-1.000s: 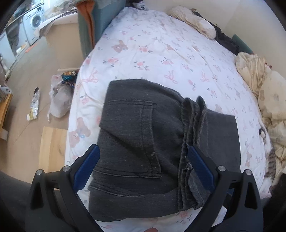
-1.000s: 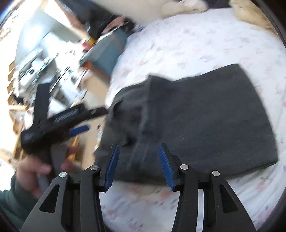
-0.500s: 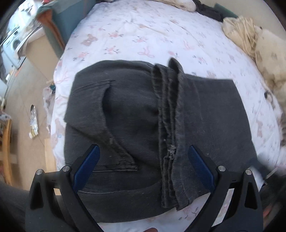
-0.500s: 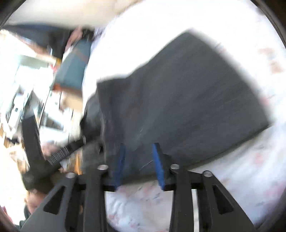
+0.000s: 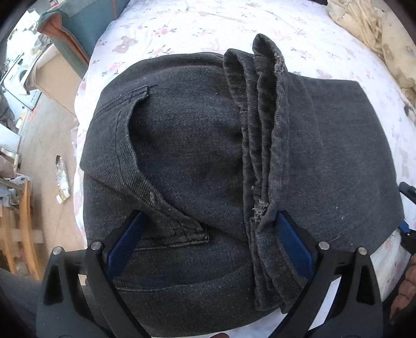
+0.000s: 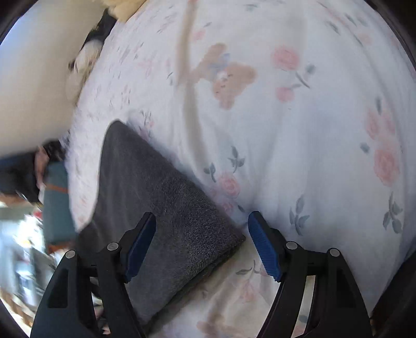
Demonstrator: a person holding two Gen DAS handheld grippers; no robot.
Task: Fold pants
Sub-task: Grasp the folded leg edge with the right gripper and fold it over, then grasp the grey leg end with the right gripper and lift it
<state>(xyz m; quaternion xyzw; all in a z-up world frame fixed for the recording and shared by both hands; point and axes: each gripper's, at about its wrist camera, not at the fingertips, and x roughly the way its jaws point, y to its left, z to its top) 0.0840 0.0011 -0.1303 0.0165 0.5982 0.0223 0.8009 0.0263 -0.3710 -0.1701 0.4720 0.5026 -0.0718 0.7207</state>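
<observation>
Dark grey denim pants (image 5: 187, 156) lie folded on the bed, back pocket up at the left, with the leg hems (image 5: 267, 145) lying as a ridge across the middle. My left gripper (image 5: 208, 234) is open, its blue pads (image 5: 124, 239) low over the near edge of the pants, one each side of the pocket area. My right gripper (image 6: 201, 236) is open, held over the right corner of the folded pants (image 6: 166, 208), nothing between its pads (image 6: 262, 244).
The bed has a white sheet (image 6: 299, 130) printed with bears and roses. A cream blanket (image 5: 369, 28) lies at the far right. A teal cushion (image 5: 85, 23) stands off the bed's left side, above a floor with litter (image 5: 62, 179) and a wooden chair (image 5: 20, 221).
My left gripper has moved closer and lower over the pants. My right gripper has swung to the pants' right corner and opened wider.
</observation>
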